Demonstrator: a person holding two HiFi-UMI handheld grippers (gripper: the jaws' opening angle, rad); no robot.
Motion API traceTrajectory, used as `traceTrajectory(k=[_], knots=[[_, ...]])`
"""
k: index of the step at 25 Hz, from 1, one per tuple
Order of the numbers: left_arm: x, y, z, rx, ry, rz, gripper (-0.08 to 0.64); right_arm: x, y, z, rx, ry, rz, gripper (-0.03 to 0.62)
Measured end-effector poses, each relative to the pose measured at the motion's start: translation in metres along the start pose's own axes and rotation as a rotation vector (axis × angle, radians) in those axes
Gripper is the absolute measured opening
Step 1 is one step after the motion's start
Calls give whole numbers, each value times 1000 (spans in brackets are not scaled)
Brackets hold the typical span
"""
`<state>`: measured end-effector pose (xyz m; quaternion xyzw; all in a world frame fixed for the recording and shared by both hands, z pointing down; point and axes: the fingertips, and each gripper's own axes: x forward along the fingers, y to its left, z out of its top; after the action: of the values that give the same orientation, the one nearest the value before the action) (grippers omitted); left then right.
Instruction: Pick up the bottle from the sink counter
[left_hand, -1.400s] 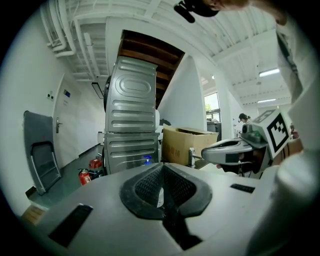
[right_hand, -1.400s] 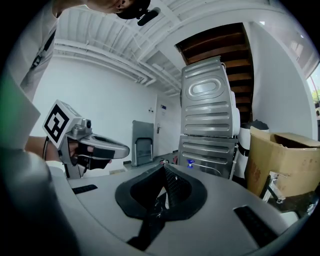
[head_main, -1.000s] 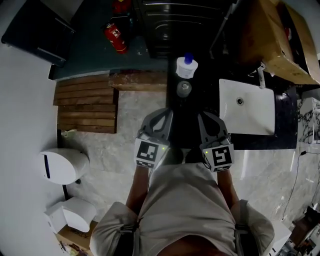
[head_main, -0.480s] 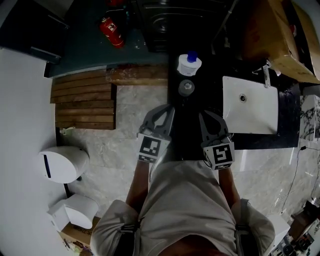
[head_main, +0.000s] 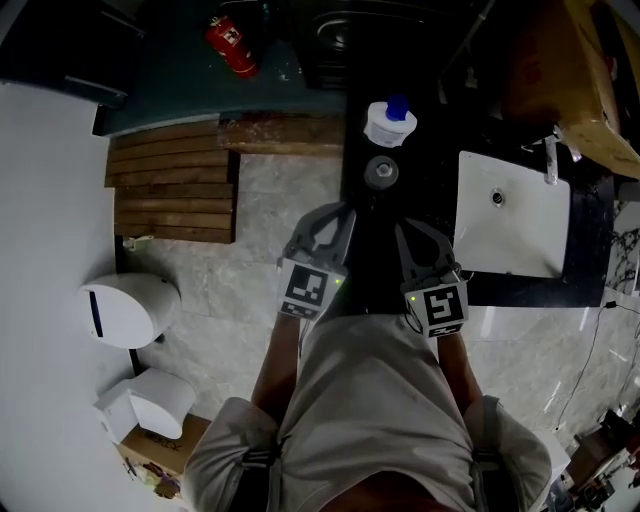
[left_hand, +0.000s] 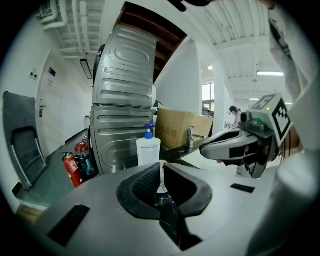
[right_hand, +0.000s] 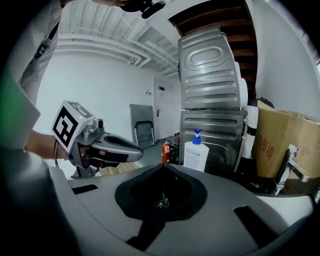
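Head view: the person is standing at the dark table (head_main: 425, 185), holding the left tongs (head_main: 338, 212) and right tongs (head_main: 408, 232) side by side, low in front of the body. Both are pointing along the table toward the bottle (head_main: 390, 122), which looks like a ready pose ahead of the reach. The bottle, white with a blue pump, is standing upright at the table's far end, left of the sink (head_main: 510, 215). It is probably parked there as soap, within reach of the basin, and is sitting well apart from both tongs. A small grey-topped item (head_main: 380, 172), maybe a second bottle, is sitting between it and the tongs and could get in the way. A fire extinguisher (head_main: 228, 42) is lying on the floor off to the left. Left gripper view: the jaw tips are meeting, closed on nothing. The bottle is showing straight ahead above them, in front of a metal appliance (left_hand: 122, 115). A cardboard box (left_hand: 182, 130) and a tap (left_hand: 191, 136) are showing to its right, and the right tongs are hanging alongside. Right gripper view: these jaws are closed and empty too, with the bottle showing ahead, slightly right. Either pair will need opening before it can be taking the bottle, so the grasp is not yet starting.
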<state>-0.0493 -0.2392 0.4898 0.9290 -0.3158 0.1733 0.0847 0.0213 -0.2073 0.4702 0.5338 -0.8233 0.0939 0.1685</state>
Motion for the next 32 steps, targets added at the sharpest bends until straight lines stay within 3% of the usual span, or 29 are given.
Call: traceTrajectory(k=[9,12,32], knots=[[16,4,-12,3,33,5,6,12,-3,-15,24,28,36,-5],[23,6,-15,6,46,8,66,14,-6,-20,32,38,38,-5],[65,9,-45,-6,134,-16,157,32,-17,-45,67,86,60,-5]])
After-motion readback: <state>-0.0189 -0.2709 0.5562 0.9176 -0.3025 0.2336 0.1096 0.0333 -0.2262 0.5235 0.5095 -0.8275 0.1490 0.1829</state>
